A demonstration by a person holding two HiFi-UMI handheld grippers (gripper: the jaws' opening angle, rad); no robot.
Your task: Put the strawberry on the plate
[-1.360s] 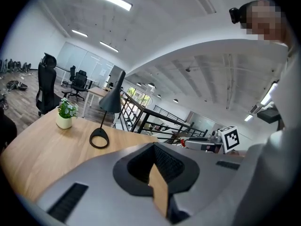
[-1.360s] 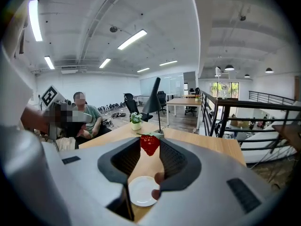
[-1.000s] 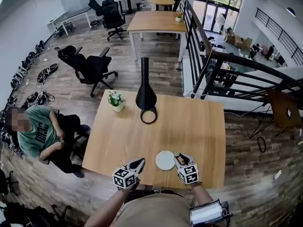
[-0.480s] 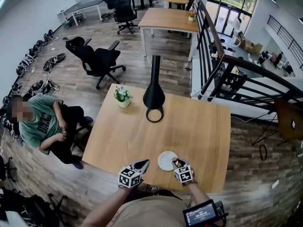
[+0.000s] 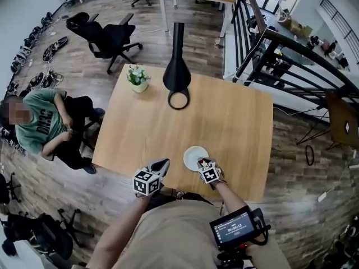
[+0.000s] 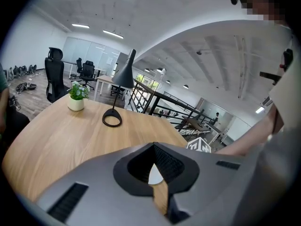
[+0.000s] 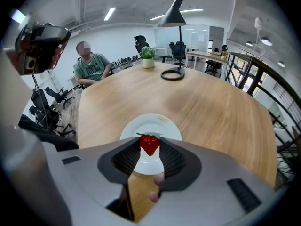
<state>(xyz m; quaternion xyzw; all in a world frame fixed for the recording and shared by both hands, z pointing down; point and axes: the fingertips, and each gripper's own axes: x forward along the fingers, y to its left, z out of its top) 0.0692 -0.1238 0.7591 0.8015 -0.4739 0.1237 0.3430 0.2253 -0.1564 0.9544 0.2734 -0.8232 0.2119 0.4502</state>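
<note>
Wooden table (image 5: 224,122) fills the middle of the head view, most of its top bare, which leaves free working room at the person's edge. A black desk lamp (image 5: 177,72) stands at the table's 12 o'clock, and a small potted plant (image 5: 138,77) sits at about 11 o'clock. Both are well away from the work, so I judge neither will get in the way.

The left gripper (image 5: 162,163) rests at the table's 6 o'clock edge, at about 8 o'clock from the white plate (image 5: 192,157). Its jaws are closed tip to tip with nothing between them, so it is parked, not helping.

The right gripper (image 7: 150,147) is at the plate's 4 o'clock side and is clenched on the strawberry (image 7: 150,143). It pinches the red body from both sides, with the leafy top at 12 o'clock and the point hanging down. Gripped at the jaw tips like this, the fruit stays clear of the jaw bodies and can drop straight once let go.

The head view gives the layout but hardly shows the berry, which is tucked in front of the marker cube. The right gripper view shows it plainly, lined up over the near half of the plate. Neither view tells whether its tip touches the plate. The left gripper view adds only a white sliver of plate beyond its closed jaws.

The placing looks nearly done; lowering and releasing remain.
</note>
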